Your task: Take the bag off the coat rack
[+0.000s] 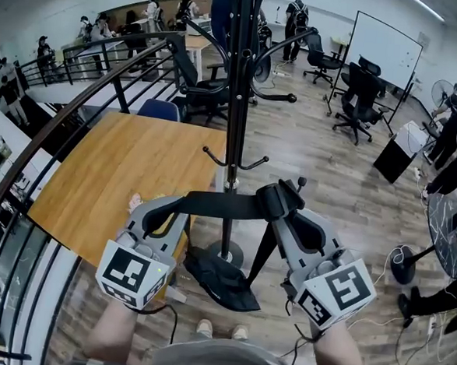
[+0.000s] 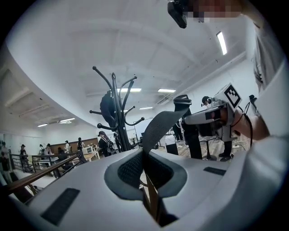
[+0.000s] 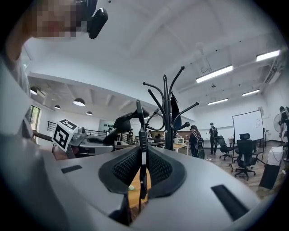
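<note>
A black bag (image 1: pixel 220 282) hangs low by the foot of the black coat rack (image 1: pixel 236 100). Its wide black strap (image 1: pixel 219 204) runs level across the front of the pole, stretched between both grippers. My left gripper (image 1: pixel 170 206) is shut on the strap's left end, and the strap (image 2: pixel 159 126) rises from its jaws. My right gripper (image 1: pixel 286 202) is shut on the right end, with the strap (image 3: pixel 142 149) edge-on between its pads. From there the strap drops to the bag. The rack's lower hooks (image 1: pixel 231 164) stand above the strap. Each gripper view shows the rack (image 2: pixel 118 118) (image 3: pixel 168 115) behind.
A wooden table (image 1: pixel 111 181) lies to the left of the rack, with a dark railing (image 1: pixel 53 126) beyond it. Office chairs (image 1: pixel 357 101) and a whiteboard (image 1: pixel 382 48) stand at the back right. People stand far behind. A floor fan (image 1: pixel 402 264) is at the right.
</note>
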`<action>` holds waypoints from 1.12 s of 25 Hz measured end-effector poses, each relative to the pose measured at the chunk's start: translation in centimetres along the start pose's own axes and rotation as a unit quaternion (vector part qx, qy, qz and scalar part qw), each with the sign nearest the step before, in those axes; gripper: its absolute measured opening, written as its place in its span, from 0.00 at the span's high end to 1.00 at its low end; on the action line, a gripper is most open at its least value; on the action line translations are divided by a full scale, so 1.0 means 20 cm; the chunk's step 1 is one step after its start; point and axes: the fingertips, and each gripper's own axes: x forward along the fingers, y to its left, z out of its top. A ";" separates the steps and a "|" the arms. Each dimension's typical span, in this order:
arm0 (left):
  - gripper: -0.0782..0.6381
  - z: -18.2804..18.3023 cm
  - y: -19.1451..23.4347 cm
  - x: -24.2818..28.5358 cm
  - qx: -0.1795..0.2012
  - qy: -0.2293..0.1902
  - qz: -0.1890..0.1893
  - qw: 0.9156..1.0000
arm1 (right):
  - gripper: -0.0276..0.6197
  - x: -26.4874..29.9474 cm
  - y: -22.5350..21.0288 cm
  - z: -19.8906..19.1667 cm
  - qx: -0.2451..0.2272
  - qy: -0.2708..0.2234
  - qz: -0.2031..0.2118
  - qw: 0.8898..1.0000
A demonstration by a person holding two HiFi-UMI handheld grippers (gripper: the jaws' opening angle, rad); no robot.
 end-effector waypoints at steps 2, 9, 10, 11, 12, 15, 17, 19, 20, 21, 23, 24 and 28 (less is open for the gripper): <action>0.87 -0.02 -0.04 -0.02 -0.006 0.004 -0.005 1.000 | 0.87 -0.02 0.01 -0.03 0.008 0.004 0.003 1.000; 0.87 -0.17 -0.14 -0.05 -0.042 0.029 -0.020 0.998 | 0.87 -0.07 -0.01 -0.19 -0.006 0.037 -0.008 0.999; 0.87 -0.20 -0.15 -0.05 -0.049 0.034 -0.021 0.998 | 0.87 -0.07 0.00 -0.22 -0.008 0.043 -0.007 0.999; 0.87 -0.23 -0.15 -0.05 -0.055 0.038 -0.022 0.998 | 0.87 -0.07 0.00 -0.25 -0.008 0.049 -0.007 0.999; 0.87 -0.25 -0.16 -0.05 -0.058 0.043 -0.021 0.997 | 0.87 -0.07 0.00 -0.27 -0.007 0.054 -0.006 0.998; 0.87 -0.31 -0.18 -0.06 -0.062 0.055 -0.016 0.996 | 0.87 -0.07 0.01 -0.34 -0.004 0.069 -0.002 0.998; 0.87 -0.35 -0.20 -0.05 -0.069 0.060 -0.015 0.996 | 0.87 -0.08 0.01 -0.39 -0.002 0.077 0.001 0.997; 0.87 -0.36 -0.21 -0.05 -0.073 0.065 -0.014 0.995 | 0.87 -0.09 0.01 -0.42 0.000 0.083 0.002 0.997; 0.87 -0.37 -0.21 -0.05 -0.073 0.067 -0.014 0.995 | 0.87 -0.09 0.01 -0.42 0.001 0.084 0.001 0.996; 0.87 -0.37 -0.21 -0.05 -0.072 0.068 -0.014 0.995 | 0.87 -0.09 0.01 -0.43 0.002 0.085 0.001 0.996; 0.87 -0.37 -0.20 -0.05 -0.071 0.068 -0.014 0.995 | 0.87 -0.08 0.01 -0.43 0.003 0.086 0.001 0.996; 0.87 -0.37 -0.20 -0.04 -0.070 0.067 -0.014 0.995 | 0.87 -0.08 0.01 -0.43 0.003 0.086 0.001 0.996; 0.87 -0.35 -0.19 -0.06 -0.068 0.065 -0.012 0.995 | 0.87 -0.08 0.02 -0.43 0.002 0.086 0.002 0.996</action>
